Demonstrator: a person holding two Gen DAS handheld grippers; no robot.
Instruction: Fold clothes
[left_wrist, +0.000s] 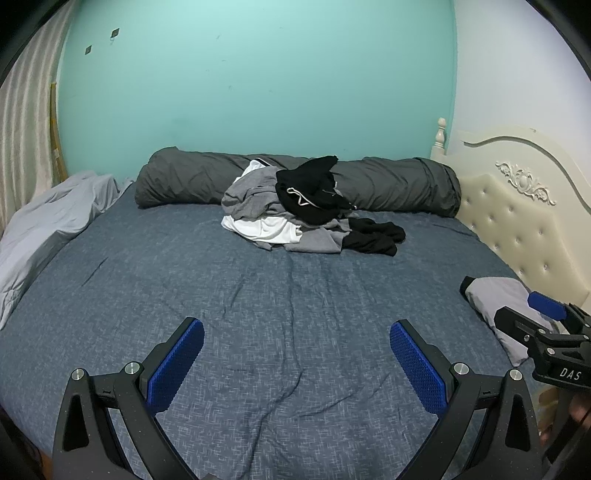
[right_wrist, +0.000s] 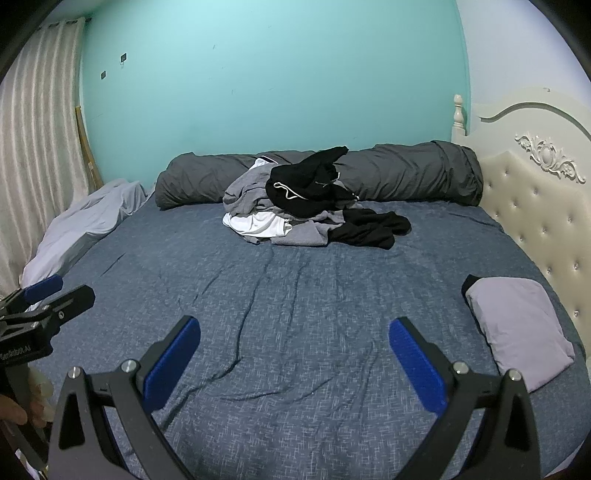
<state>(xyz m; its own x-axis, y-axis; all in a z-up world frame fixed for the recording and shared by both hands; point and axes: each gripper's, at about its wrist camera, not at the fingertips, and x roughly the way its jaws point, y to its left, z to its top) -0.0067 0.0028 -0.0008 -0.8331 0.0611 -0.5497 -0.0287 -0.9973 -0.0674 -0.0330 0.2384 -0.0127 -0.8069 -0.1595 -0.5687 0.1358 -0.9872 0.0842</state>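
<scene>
Two open tools (left_wrist: 295, 354) (right_wrist: 293, 354), clothes pile (left_wrist: 306, 206) well ahead, nothing held

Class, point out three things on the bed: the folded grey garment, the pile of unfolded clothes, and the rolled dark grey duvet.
folded grey garment (right_wrist: 519, 325), right wrist view, middle of its top face
pile of unfolded clothes (left_wrist: 255, 195), left wrist view, grey fabric
rolled dark grey duvet (left_wrist: 399, 184), left wrist view, right half

Matt woven cloth bedsheet (left_wrist: 258, 314), glossy tufted headboard (right_wrist: 535, 206), ribbed blue gripper pads (left_wrist: 177, 365).
</scene>
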